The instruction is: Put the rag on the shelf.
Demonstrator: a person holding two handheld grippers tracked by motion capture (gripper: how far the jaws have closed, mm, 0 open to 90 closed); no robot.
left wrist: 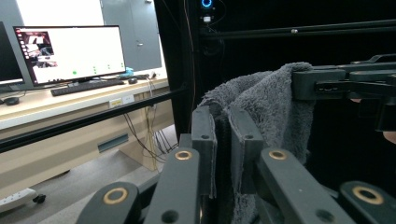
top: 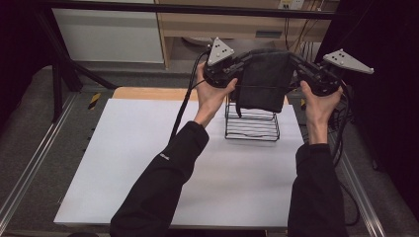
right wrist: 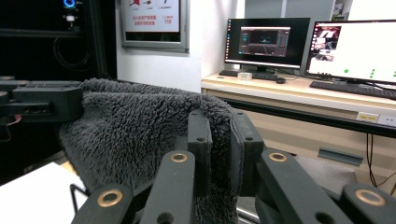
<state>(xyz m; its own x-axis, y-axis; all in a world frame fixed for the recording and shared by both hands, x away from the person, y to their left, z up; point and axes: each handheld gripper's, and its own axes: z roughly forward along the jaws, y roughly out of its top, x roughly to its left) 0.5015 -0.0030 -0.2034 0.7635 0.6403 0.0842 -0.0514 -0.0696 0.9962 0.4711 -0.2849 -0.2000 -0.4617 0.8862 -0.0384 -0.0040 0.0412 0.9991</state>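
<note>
The desk (top: pixel 148 163) carries a white top sheet, with a strip of light wood exposed at its far edge. Grey carpeted floor (top: pixel 29 123) surrounds it, crossed by aluminium rails (top: pixel 29 173) on both sides. Black frame bars (top: pixel 148 7) run overhead and at the left. Behind stands a wooden shelf unit (top: pixel 222 24) beside a white panel (top: pixel 108 34). A long wooden bench (right wrist: pixel 299 95) along the wall holds lit monitors (right wrist: pixel 266 39), keyboards (right wrist: pixel 355 87) and cabling. A framed poster (right wrist: pixel 152 23) hangs on the white wall (right wrist: pixel 205 42). Lighting is bright at the bench and dim beyond.
</note>
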